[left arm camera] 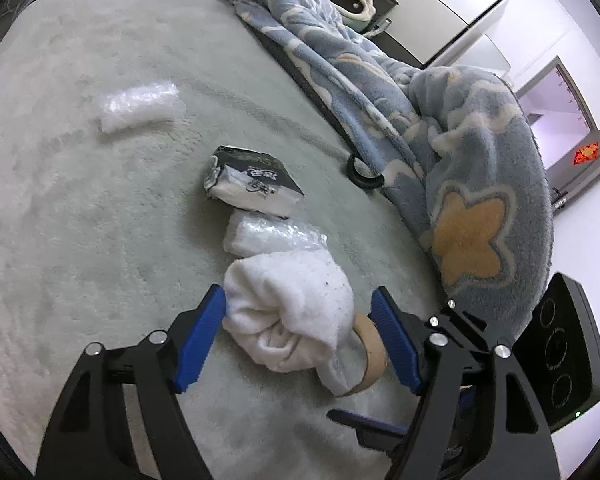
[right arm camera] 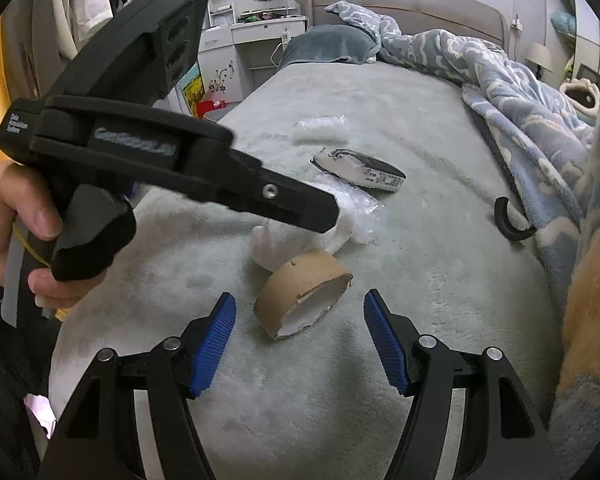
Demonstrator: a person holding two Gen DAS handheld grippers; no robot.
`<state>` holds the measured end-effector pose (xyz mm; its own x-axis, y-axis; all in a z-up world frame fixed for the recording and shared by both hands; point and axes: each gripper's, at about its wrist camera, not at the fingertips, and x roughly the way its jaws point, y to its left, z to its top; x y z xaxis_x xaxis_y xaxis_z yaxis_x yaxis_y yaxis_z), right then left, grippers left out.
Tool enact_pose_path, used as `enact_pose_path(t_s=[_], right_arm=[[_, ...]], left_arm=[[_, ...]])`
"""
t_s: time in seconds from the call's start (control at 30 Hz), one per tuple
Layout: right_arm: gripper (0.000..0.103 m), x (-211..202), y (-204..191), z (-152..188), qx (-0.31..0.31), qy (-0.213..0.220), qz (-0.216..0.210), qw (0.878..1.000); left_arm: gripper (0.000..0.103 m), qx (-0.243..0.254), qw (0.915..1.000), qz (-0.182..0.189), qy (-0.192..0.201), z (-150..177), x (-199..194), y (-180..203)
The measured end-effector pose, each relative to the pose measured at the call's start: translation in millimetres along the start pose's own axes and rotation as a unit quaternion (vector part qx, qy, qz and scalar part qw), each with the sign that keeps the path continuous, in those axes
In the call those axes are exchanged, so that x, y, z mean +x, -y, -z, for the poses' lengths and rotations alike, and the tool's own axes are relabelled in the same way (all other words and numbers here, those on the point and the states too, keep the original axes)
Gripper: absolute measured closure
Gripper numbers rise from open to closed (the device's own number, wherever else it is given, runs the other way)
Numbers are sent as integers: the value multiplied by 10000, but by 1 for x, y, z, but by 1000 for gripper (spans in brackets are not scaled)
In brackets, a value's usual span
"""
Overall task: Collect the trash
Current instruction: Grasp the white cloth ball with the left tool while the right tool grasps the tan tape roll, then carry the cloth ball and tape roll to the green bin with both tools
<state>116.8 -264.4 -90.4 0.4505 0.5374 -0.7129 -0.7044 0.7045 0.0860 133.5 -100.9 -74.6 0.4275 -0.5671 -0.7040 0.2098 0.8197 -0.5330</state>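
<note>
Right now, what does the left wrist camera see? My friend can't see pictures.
The left gripper straddles a rolled white cloth on a pale green bed cover, beside a cardboard ring. Beyond lie bubble wrap and a tissue pack.

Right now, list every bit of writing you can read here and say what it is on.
Tissue packet: printed characters, too blurred to read.
Left gripper's body: raised lettering, blurred, unreadable.
Small white label on its rear: too small to read.
Nothing else bears text.
</note>
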Motion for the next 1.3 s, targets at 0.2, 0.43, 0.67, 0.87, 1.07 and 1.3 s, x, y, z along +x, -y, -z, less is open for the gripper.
enact_pose_path(t_s=[0.2, 0.43, 0.67, 0.87, 1.07, 1.3], right_arm=[[36, 5, 4, 1, 70, 32, -1, 10000], [40, 8, 2, -4, 76, 91, -27, 9999], [41, 15, 2, -7, 55, 58, -30, 10000], [42, 17, 5, -9, 116, 65, 42, 9999], [44, 22, 6, -13, 126, 9, 143, 9998], [56, 27, 5, -18, 151, -64, 161, 9997]], left_arm=[[52, -44, 10000, -51, 40, -2, 1, -2], [67, 136, 9998, -109, 76, -1, -3, -1], [71, 185, 9996, -155, 177, -2, -12, -4], [71, 116, 9996, -109, 254, -3, -24, -11], [71, 115, 9993, -73, 339, -4, -35, -15], [71, 123, 9990, -59, 436, -5, -49, -21]])
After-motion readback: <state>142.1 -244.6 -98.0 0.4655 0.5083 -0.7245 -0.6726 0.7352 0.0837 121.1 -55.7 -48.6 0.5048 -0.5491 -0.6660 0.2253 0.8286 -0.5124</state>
